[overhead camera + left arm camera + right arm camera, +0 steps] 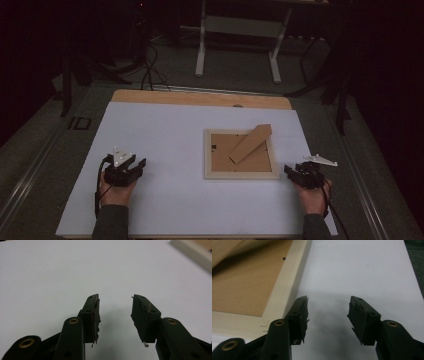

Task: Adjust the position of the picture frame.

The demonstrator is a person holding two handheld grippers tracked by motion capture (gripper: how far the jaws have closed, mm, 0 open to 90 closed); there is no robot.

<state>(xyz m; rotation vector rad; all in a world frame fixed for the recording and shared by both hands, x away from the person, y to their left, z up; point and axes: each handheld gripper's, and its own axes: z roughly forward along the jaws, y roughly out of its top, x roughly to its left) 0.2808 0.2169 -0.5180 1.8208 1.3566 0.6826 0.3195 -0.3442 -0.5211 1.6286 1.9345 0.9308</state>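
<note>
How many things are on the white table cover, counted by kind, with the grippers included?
Picture frame, lying face down with its stand flap raised: 1
Grippers, left gripper and right gripper, both open with nothing between the fingers: 2
Total: 3

dim room | lit white sheet (165,135) | soft shadows (frame edge blurred)

Both forearms come in from the bottom of the high view. The left hand (114,190) holds the left gripper (134,166) low, jaws apart with nothing between. The right hand (315,196) holds the right gripper (292,171) likewise, jaws parted and empty
</note>
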